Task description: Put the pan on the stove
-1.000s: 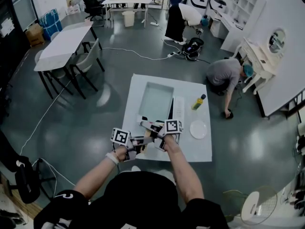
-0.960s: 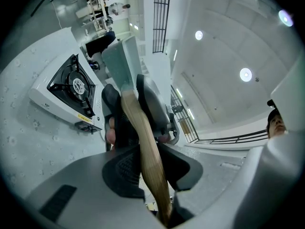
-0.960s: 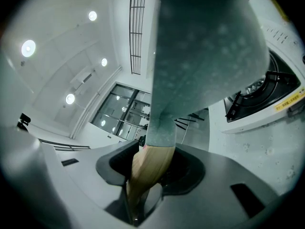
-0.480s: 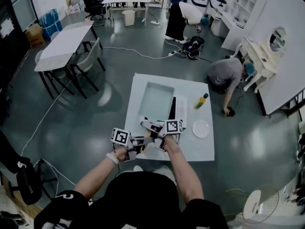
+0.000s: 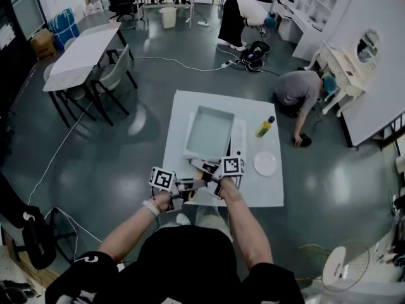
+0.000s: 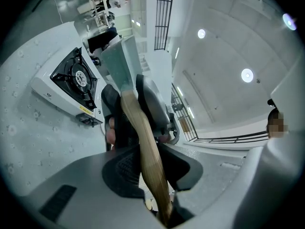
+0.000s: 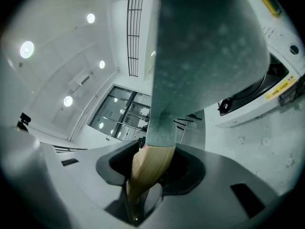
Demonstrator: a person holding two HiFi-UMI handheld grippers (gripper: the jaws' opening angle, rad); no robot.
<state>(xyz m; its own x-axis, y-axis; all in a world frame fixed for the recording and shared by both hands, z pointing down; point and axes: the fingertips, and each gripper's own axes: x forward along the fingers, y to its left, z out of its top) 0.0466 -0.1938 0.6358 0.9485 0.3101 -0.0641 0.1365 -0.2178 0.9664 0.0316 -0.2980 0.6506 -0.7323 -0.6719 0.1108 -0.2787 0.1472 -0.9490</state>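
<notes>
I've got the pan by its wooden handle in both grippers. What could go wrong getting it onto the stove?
1. The left hand-held gripper and right hand-held gripper both clamp only the wooden handle, so the big pan may droop or twist in the grip.
2. The stove sits near the bottle and plate; a wide swing could knock the bottle over.

Landmark: stove (image 5: 238,138) on the table (image 5: 253,109).
Left of stove: the raised pan (image 5: 209,132) screens that side in the head view.
Right of stove: bottle (image 5: 264,126) upright, near; plate (image 5: 266,163) toward the near edge; bare strip between them.
Beyond stove: bare table to the far edge.
Near side of stove: left claw (image 6: 150,168) and right claw (image 7: 150,168), both clamped on the pan's handle.
</notes>
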